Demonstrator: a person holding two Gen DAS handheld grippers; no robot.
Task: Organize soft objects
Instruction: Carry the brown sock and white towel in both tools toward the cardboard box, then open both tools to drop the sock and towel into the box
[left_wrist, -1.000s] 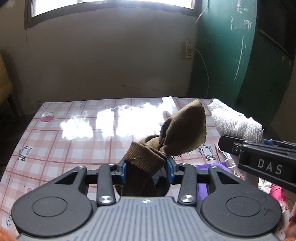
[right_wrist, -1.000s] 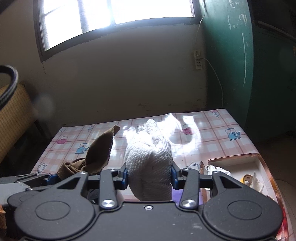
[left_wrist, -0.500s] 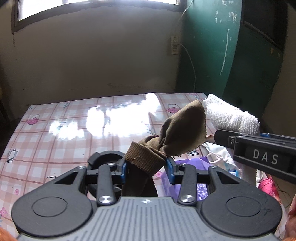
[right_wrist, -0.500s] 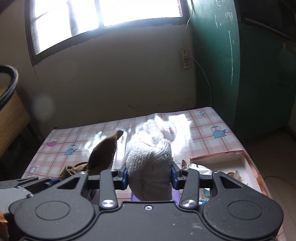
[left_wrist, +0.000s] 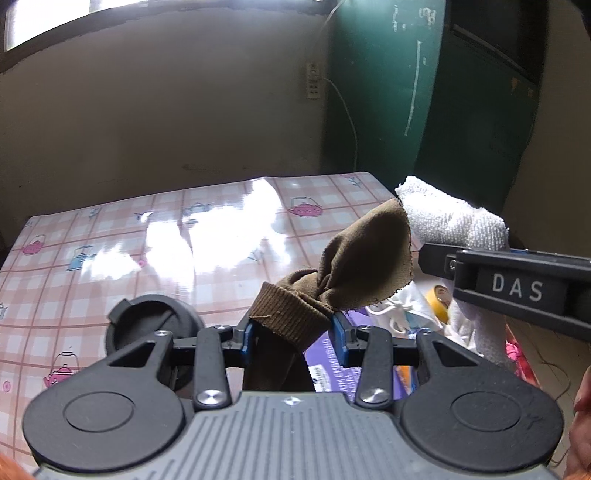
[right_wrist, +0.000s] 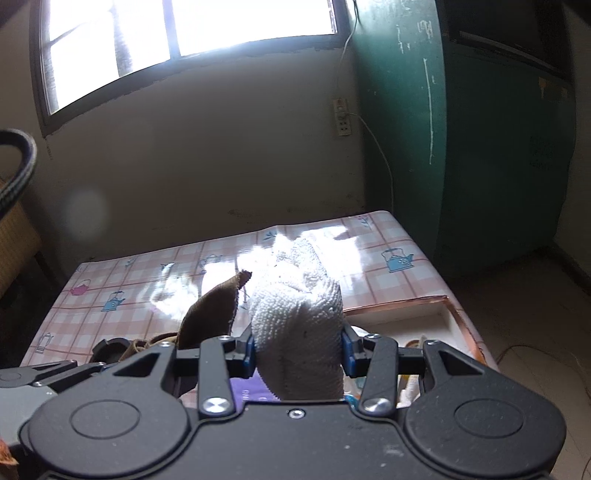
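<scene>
Two grippers: both loaded, held side by side above the near end of the table.
Table: large, covered in glossy pink-and-white checked oilcloth (left_wrist: 110, 258) printed with small teapots; window glare across its middle.
Wall: cream plaster behind the table, with a dark green cabinet (right_wrist: 480, 147) at the right and a bright window (right_wrist: 184, 33) above.
Tray: shallow copper-rimmed box with a white inside (right_wrist: 439, 299) at the near right corner of the table, small items in it too hidden to name.
Left gripper (left_wrist: 293, 326): blue pads clenched on the ribbed cuff of a brown knit sock (left_wrist: 351, 273); the sock's knotted body and flat toe stand up and lean right, clear of the tabletop.
Right gripper (right_wrist: 297, 349): pads clamped on a rolled white terry towel (right_wrist: 295, 314), its upper end bulging above the jaws.
Relation: from the left wrist view the towel (left_wrist: 450, 221) sits just right of the sock's tip; touching or not cannot be told.
Purple box: printed carton (left_wrist: 325, 365) on the table under the sock, mostly hidden.
Black round lid: (left_wrist: 147, 325) lying on the oilcloth left of the left jaws.
Yellow tape roll: (left_wrist: 437, 299) small, among white cloth scraps under the right gripper.
</scene>
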